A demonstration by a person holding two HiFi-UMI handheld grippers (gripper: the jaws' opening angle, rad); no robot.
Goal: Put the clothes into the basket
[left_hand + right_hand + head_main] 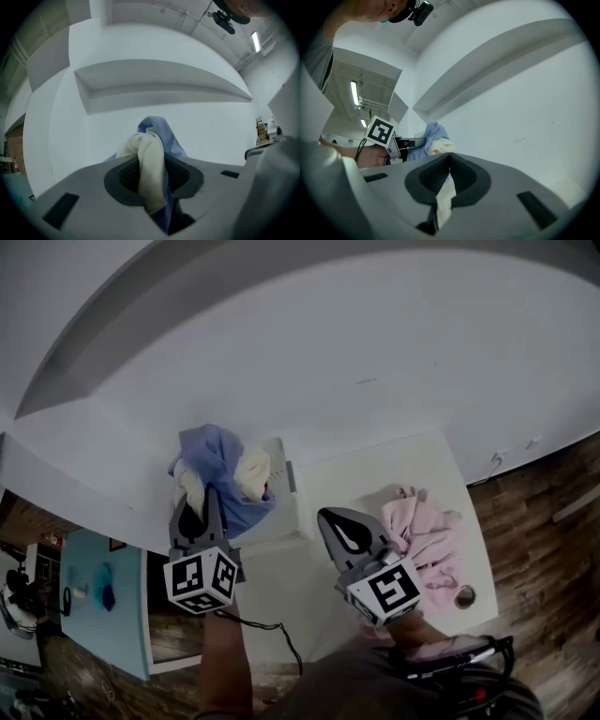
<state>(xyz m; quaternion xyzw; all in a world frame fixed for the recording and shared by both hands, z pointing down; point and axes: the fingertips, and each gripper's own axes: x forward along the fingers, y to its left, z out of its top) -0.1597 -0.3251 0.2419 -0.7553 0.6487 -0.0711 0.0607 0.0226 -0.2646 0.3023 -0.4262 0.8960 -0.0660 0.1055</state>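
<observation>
Blue and cream clothes clamped by left gripper, pale scrap seemingly pinched by closed right gripper, both held left of pink clothes.

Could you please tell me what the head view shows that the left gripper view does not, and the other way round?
Only the head view shows the crumpled pink garment on the white table, the right tongs and the brown wooden floor. Only the left gripper view shows a ceiling strip light and the dark pads pressing the fabric. Both show the left tongs gripping a bundle of blue and cream cloth before the plain white wall.
</observation>
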